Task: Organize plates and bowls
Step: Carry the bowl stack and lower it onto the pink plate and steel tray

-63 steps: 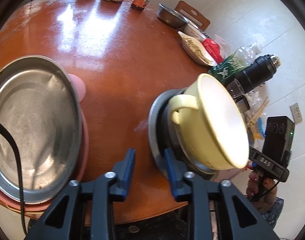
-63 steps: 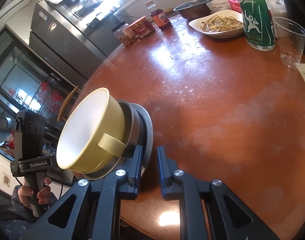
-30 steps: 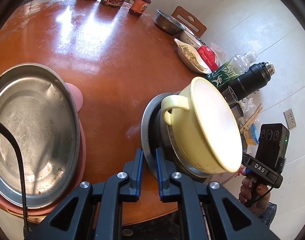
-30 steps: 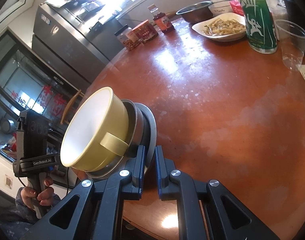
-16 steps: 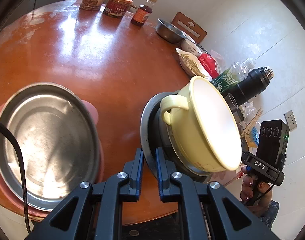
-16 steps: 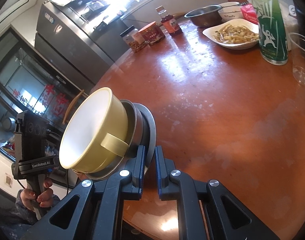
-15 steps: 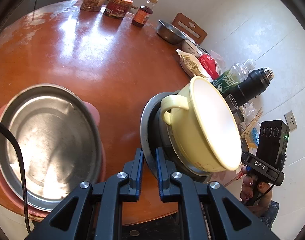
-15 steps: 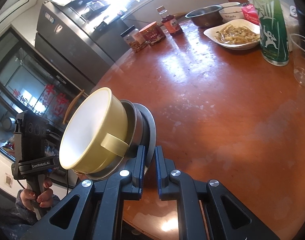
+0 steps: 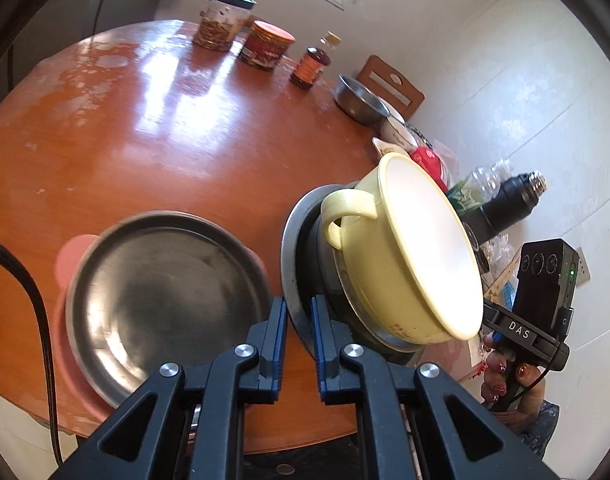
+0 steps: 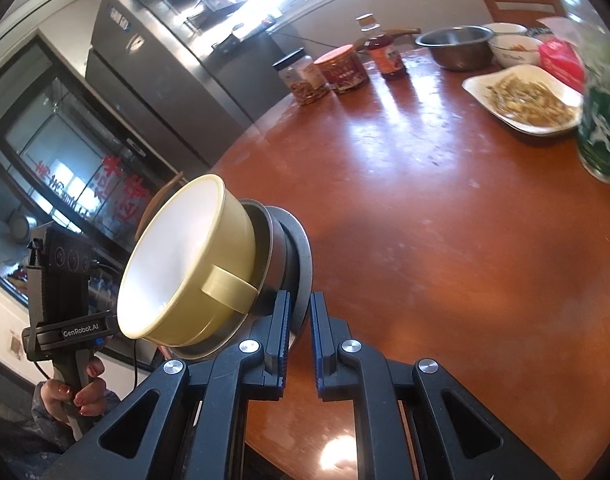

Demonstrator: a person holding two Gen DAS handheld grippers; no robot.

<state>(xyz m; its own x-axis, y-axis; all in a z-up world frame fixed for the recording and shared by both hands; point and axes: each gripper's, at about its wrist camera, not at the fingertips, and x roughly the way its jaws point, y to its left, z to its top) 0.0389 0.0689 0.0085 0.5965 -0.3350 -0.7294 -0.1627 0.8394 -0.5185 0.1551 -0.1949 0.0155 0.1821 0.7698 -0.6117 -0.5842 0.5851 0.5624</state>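
A yellow handled bowl (image 9: 405,248) sits nested in a steel bowl on a steel plate (image 9: 295,248); this stack is lifted off the round brown table (image 9: 165,128). My left gripper (image 9: 296,336) is shut on the plate's rim on one side. My right gripper (image 10: 299,334) is shut on the same plate (image 10: 303,264) from the other side, with the yellow bowl (image 10: 185,260) at its left. A large steel plate (image 9: 161,296) lies on a pink plate (image 9: 71,256) on the table, just left of the left gripper.
Two jars (image 9: 241,28) and a sauce bottle (image 9: 311,60) stand at the table's far edge. A steel bowl (image 10: 455,50), a white dish of food (image 10: 525,98), a green bottle (image 10: 603,120) and a wooden chair (image 10: 517,2) are at the right.
Both grippers closed on the steel plate's rim and have lifted the stack. In the left view the large steel plate on the pink plate has come closer to the gripper.
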